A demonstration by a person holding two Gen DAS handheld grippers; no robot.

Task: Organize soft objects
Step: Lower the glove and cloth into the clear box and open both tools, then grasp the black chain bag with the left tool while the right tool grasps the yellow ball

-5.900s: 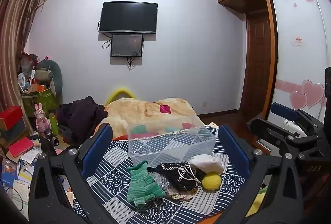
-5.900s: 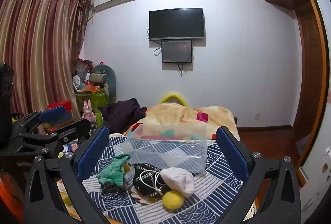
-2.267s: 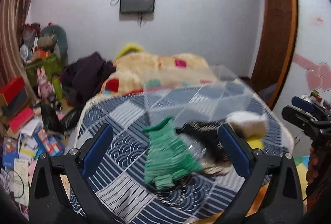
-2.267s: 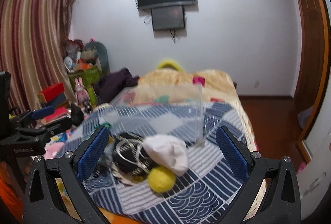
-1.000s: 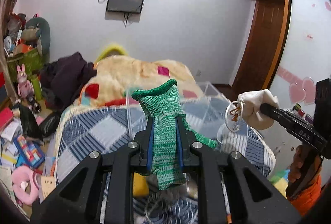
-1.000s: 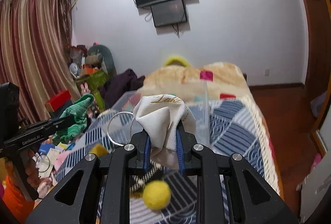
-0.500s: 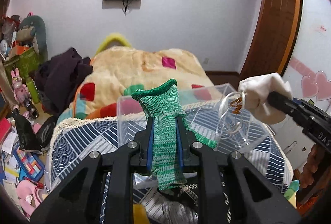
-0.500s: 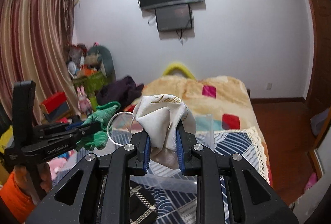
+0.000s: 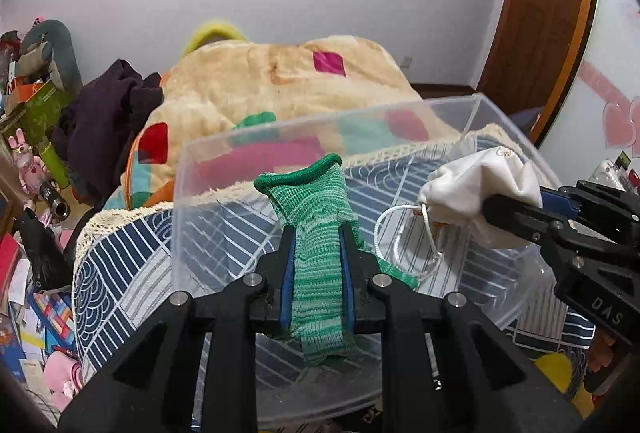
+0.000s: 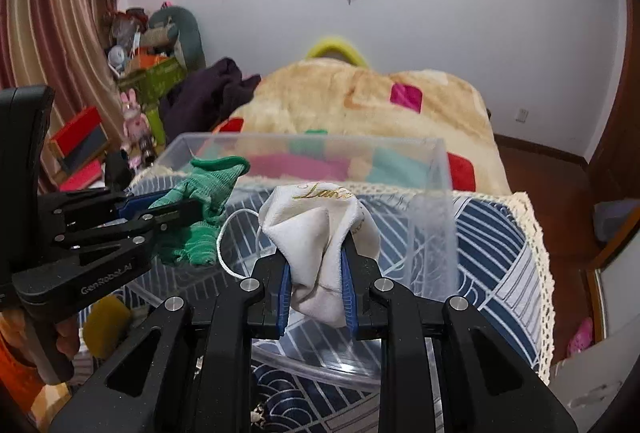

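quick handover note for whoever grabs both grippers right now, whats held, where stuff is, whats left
Left gripper: shut on the green knit glove, held over the clear plastic bin.
Right gripper: shut on the white drawstring pouch, also over the bin.
Done: both items lifted off the bed; neither released yet.
Left: drop both in, then fetch the yellow ball beside the bin.
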